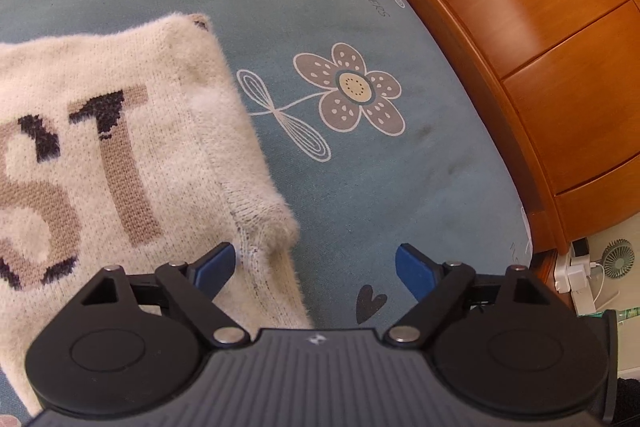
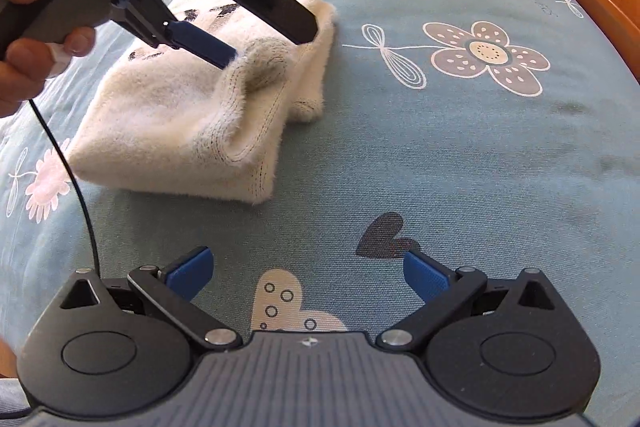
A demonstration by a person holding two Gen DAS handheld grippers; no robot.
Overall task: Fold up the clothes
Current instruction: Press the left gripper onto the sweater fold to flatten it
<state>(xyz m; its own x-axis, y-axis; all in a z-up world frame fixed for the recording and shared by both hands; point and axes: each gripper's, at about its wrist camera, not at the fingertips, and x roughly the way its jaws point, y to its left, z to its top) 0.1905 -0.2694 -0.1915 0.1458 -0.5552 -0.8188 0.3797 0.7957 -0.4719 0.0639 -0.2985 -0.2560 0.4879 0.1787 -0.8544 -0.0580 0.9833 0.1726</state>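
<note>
Wide across both views, a bed (image 2: 460, 155) under a blue-grey sheet printed with flowers, hearts and clouds, with a wooden headboard (image 1: 540, 47) curving along its far side

On the sheet, a fluffy cream sweater (image 2: 180, 115) lying doubled over into a thick bundle, brown and black lettering showing on its upper face in the left wrist view, a ribbed cuffed sleeve end (image 1: 264, 227) trailing along the edge nearest the left tool

Long axis of the bundle running away from the right wrist camera, folded edge and stitched seam facing it

Could be a finished fold being let go, could be a half fold waiting for one more turn: not settled by this moment alone

Over the bundle, the left gripper (image 2: 256, 45), held in a hand (image 2: 24, 39), fingers spread wide with nothing between them; one blue pad (image 1: 214, 269) right at the sleeve seam, whether touching the knit is unclear, the other out over bare sheet

Lower and nearer the camera, the right gripper (image 2: 308, 275), fingers likewise parted and empty, hovering over a printed heart and cloud, well apart from the sweater, which lies ahead and to its left

Clearly the left side closer to the cloth, sleeve edge sitting between its open fingers; the right needing to travel forward-left to reach anything
</note>
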